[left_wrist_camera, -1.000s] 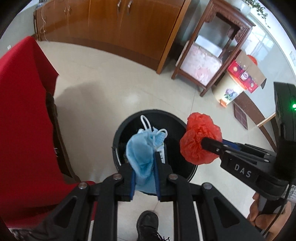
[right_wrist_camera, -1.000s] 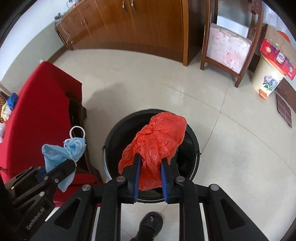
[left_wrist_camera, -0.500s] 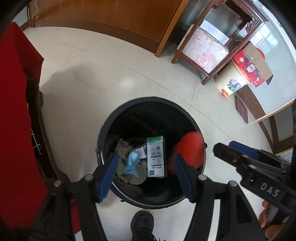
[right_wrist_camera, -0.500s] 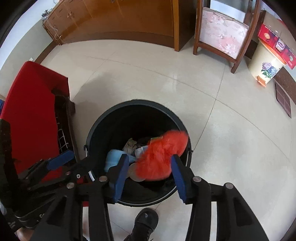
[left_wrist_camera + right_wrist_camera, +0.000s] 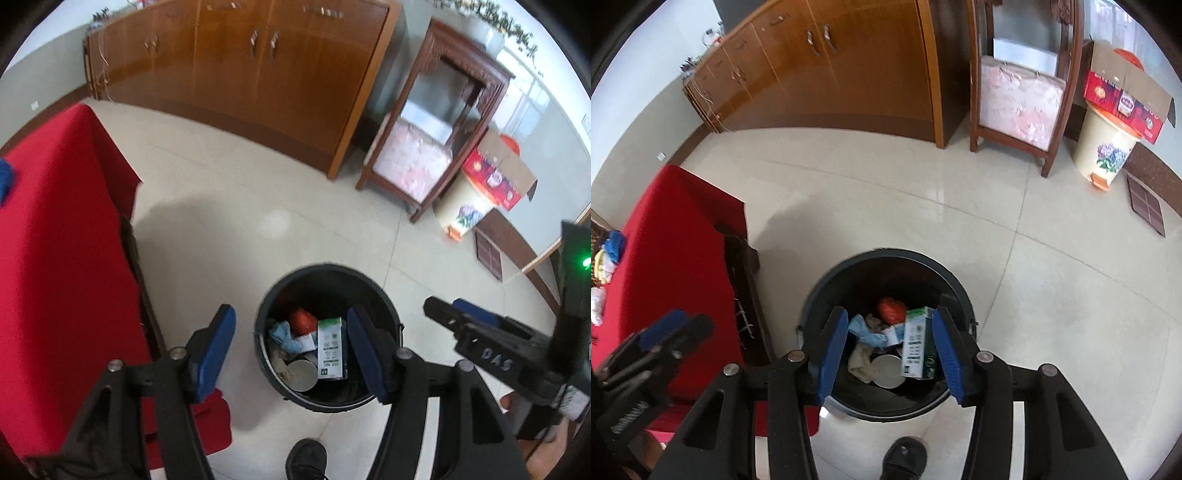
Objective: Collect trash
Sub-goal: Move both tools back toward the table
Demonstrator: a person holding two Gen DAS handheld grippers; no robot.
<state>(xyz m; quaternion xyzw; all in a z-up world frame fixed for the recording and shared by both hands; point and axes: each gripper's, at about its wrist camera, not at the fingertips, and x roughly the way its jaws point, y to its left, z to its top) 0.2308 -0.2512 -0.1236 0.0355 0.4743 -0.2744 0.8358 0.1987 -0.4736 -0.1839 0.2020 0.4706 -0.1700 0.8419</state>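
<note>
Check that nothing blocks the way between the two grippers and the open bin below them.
Nothing visible does. The black bin has no lid, and both the left gripper and right gripper have empty jaws, the right one's opening.

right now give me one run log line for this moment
left gripper jaws open, empty | right gripper jaws opening, empty | mask, red bag in bin

We see the bin (image 5: 964, 295) on the floor (image 5: 1052, 280), carton (image 5: 916, 343) inside; tabletop (image 5: 672, 240) at nine o'clock, cabinet (image 5: 849, 66) at twelve.
</note>
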